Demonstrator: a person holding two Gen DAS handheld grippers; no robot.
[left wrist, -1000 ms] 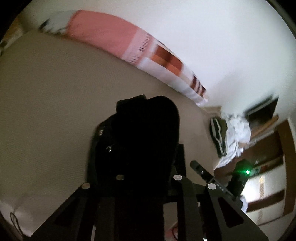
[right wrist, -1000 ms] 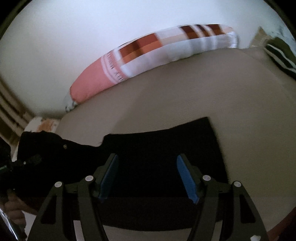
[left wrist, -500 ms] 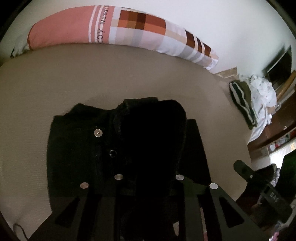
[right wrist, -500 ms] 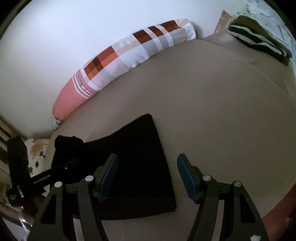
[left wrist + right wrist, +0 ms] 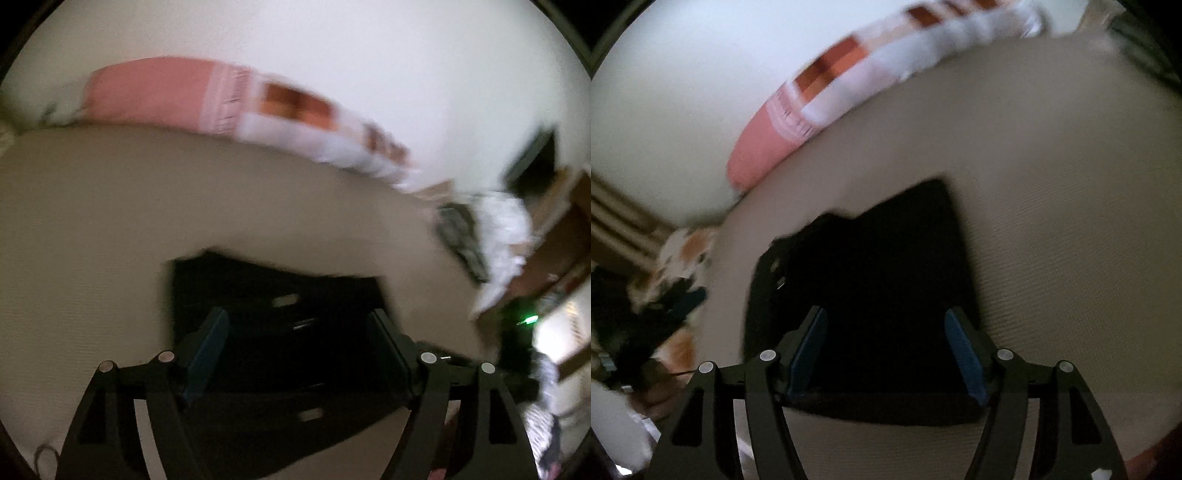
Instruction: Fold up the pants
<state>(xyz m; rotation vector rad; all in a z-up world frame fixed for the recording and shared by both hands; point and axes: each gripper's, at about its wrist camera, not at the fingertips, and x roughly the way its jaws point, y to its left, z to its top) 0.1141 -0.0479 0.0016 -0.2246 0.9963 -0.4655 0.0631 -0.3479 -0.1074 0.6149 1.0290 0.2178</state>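
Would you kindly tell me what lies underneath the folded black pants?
The folded black pants lie flat on the beige ribbed mattress cover, which shows all around them. Whatever sits directly beneath the fabric is covered and cannot be seen.

blurred pillow (image 5: 229, 99), blurred clothes pile (image 5: 495, 236)

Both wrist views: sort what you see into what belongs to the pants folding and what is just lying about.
Part of the job:
black pants, folded on the bed
left gripper, open
right gripper, open

Lying about:
long checked pillow
striped garment
white clothes pile
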